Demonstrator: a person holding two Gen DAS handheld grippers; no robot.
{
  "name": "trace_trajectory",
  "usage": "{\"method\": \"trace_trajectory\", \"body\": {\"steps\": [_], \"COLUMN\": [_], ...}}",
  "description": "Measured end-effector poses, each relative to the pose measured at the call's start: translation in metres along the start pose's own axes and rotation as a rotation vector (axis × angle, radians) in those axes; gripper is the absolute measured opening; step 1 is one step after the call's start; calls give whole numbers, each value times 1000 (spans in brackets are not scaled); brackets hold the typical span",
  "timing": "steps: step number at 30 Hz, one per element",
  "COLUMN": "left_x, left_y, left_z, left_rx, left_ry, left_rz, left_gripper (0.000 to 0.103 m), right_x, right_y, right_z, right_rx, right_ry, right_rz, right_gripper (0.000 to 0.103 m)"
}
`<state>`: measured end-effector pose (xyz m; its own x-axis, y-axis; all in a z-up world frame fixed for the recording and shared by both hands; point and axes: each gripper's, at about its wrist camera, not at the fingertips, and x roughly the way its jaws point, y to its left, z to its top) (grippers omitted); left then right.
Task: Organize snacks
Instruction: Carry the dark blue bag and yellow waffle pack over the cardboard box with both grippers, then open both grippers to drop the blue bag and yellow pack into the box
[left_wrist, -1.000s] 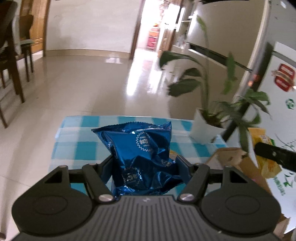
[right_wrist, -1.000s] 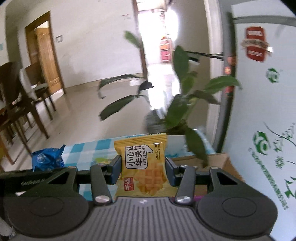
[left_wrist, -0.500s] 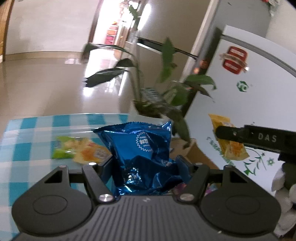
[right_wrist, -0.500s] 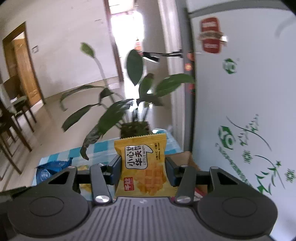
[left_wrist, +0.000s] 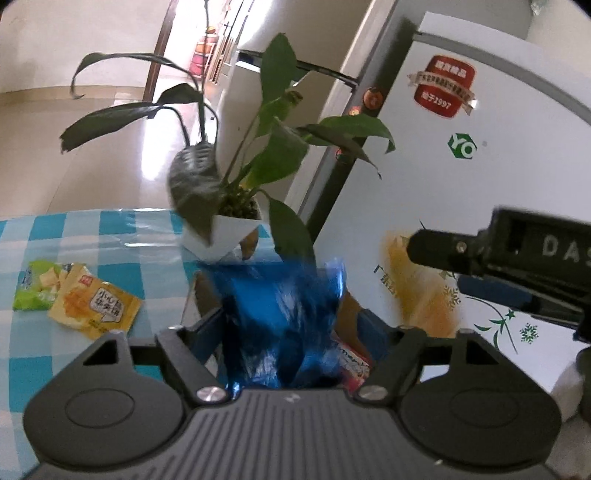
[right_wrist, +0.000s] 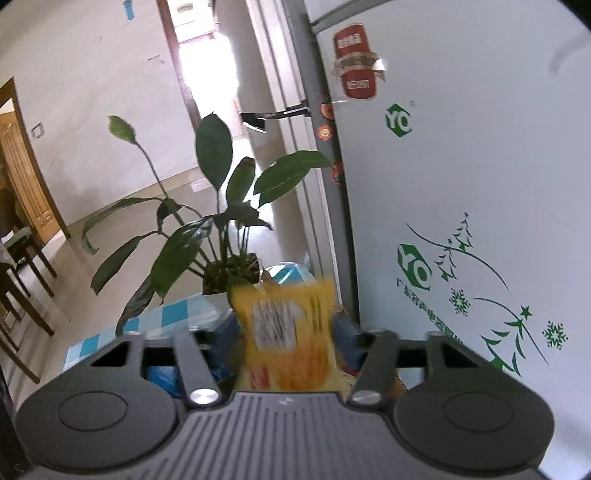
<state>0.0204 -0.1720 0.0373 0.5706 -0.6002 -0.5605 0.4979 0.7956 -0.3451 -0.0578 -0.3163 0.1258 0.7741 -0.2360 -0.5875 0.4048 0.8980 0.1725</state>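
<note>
My left gripper (left_wrist: 291, 328) hangs over an open cardboard box (left_wrist: 195, 295), its jaws opening. The blue foil snack bag (left_wrist: 280, 317) is between them, blurred, and no longer pinched; a gap shows on its right side. The jaws of my right gripper (right_wrist: 288, 332) are opening too. The yellow waffle packet (right_wrist: 291, 332) is between them, blurred and loose. In the left wrist view the same yellow packet (left_wrist: 424, 288) smears downward beside one of the right gripper's fingers (left_wrist: 443, 247).
A potted plant (left_wrist: 236, 221) in a white pot stands on the blue-checked tablecloth (left_wrist: 110, 236), just behind the box. A white fridge (right_wrist: 461, 184) rises close on the right. A yellow waffle packet (left_wrist: 92, 306) and a green packet (left_wrist: 33, 288) lie on the table at the left.
Both grippers swung right, towards the box and the fridge. Their jaws spread apart, and the blue bag and the yellow packet, firmly gripped before, now slip downward in a blur.
</note>
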Motion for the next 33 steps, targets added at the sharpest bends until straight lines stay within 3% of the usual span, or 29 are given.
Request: {"method": "trace_trajectory", "body": {"steps": [3, 13, 22, 33], "left_x": [-3, -31, -62, -82], "left_y": [-5, 29, 100, 172], "left_z": [3, 16, 20, 22], "left_rx": [25, -33, -74, -217], "left_ry": [-6, -20, -32, -86], "left_rz": [10, 36, 188, 329], "left_gripper": [88, 88, 88, 88], "right_x": [-1, -1, 5, 17], "right_y": [-1, 3, 26, 72], "right_z": [1, 1, -3, -14], "right_rx": [6, 8, -43, -131], "right_ry": [-11, -13, -3, 19], "right_rz": [-7, 5, 67, 152], "right_gripper": [82, 83, 83, 83]}}
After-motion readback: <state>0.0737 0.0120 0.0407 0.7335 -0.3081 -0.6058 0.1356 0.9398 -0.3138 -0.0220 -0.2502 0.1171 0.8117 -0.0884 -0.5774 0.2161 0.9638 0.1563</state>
